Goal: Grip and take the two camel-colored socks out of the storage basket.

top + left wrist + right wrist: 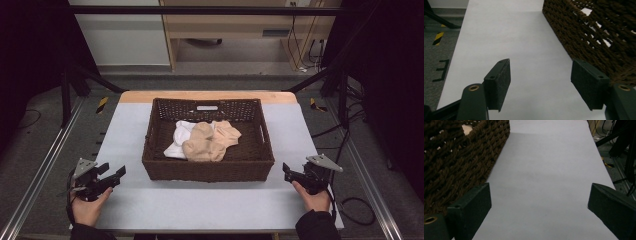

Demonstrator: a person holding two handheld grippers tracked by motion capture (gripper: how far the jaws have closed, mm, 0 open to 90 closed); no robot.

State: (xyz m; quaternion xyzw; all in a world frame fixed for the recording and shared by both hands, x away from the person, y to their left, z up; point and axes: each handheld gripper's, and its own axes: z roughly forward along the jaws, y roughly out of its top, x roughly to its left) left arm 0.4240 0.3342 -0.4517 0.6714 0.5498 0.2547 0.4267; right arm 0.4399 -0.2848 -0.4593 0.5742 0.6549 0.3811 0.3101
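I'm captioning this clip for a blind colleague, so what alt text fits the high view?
A dark brown woven basket sits mid-table holding beige socks on a white cloth. At the near corners of the pale grey table, a person's hands hold the left gripper and the right gripper, both open and empty, either side of the basket.

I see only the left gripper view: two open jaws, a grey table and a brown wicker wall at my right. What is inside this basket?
Observer: Socks lie in the woven basket: beige socks heaped on a white sock.
Operator: Where is the other gripper?
Observer: The right gripper hovers beside the basket's right front corner, jaws open and empty.
Operator: And mine, seen from above?
Observer: The left gripper sits off the left front corner, apart from the basket.
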